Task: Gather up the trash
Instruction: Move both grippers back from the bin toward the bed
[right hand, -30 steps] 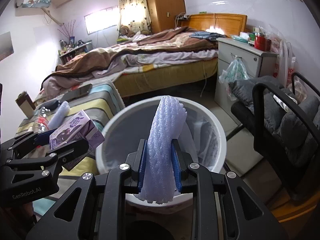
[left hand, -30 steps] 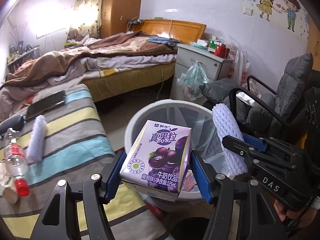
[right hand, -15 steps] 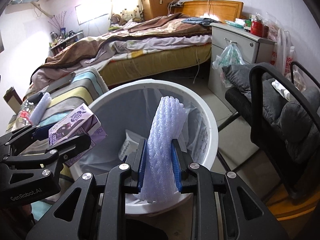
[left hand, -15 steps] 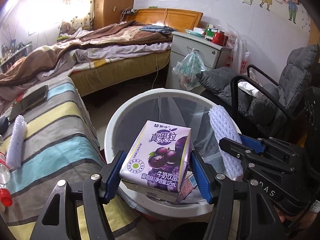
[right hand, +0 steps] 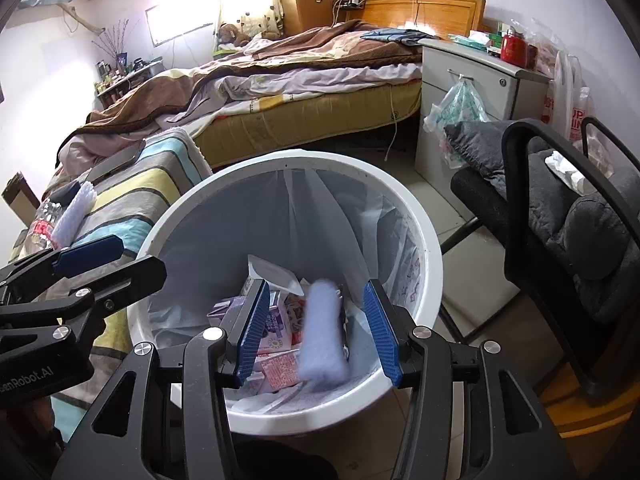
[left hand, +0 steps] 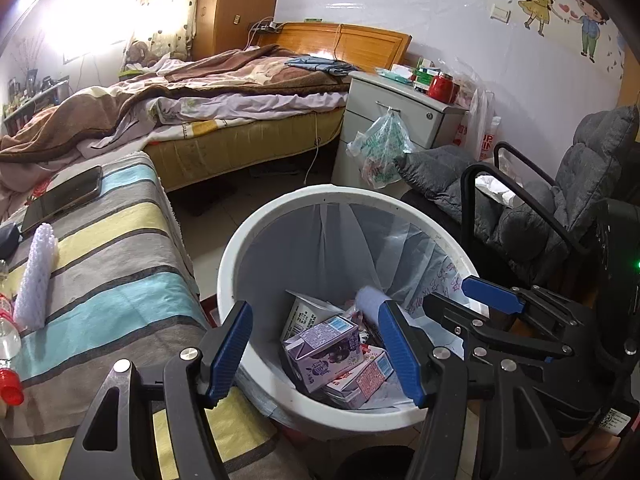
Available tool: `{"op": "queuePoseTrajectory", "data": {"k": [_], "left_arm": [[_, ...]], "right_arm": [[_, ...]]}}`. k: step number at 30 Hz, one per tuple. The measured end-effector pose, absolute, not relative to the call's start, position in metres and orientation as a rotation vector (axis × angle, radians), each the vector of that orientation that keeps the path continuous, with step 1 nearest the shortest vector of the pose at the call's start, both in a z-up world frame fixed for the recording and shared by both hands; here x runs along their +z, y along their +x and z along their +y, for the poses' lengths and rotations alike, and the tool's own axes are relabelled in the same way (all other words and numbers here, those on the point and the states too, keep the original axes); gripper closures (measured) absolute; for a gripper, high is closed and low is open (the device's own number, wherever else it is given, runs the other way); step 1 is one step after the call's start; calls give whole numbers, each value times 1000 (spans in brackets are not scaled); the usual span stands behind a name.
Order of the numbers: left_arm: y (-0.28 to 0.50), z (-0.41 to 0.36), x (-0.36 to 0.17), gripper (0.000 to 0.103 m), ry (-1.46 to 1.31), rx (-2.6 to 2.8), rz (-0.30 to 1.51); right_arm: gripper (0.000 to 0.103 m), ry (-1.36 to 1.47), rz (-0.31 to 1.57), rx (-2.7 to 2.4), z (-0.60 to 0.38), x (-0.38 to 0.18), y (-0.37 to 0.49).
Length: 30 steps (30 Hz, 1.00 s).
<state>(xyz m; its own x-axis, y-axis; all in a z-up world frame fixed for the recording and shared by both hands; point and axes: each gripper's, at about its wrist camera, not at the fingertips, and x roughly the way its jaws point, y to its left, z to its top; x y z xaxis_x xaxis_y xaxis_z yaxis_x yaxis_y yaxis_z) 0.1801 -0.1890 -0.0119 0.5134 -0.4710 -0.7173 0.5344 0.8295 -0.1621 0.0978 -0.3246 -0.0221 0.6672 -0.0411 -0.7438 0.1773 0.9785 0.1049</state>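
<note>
Right tongs (right hand: 316,332) are opening over the bin (right hand: 424,240), pads clear of the blurred foam sleeve (right hand: 322,332) dropping between them. Left tongs (left hand: 316,352) stand apart, empty, above the same bin; a purple carton (left hand: 324,352) lies inside on other cartons. The bin's rim sits just beside the striped surface (left hand: 112,264), where another sleeve (left hand: 36,276) lies. The bin's bottom is hidden under litter.

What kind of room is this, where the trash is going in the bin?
It looks like a bedroom in someone's home. There is an unmade bed with a wooden headboard, a bedside cabinet next to it, and cartoon stickers of two children on the wall.
</note>
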Motion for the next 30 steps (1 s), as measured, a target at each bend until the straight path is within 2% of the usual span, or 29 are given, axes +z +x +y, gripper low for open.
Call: {"op": "queuePoseTrajectory", "data": {"k": [30], "left_arm": [[136, -82, 31, 38, 3, -453, 717]], "right_arm": [[52, 110, 698, -45, -270, 13, 84]]}}
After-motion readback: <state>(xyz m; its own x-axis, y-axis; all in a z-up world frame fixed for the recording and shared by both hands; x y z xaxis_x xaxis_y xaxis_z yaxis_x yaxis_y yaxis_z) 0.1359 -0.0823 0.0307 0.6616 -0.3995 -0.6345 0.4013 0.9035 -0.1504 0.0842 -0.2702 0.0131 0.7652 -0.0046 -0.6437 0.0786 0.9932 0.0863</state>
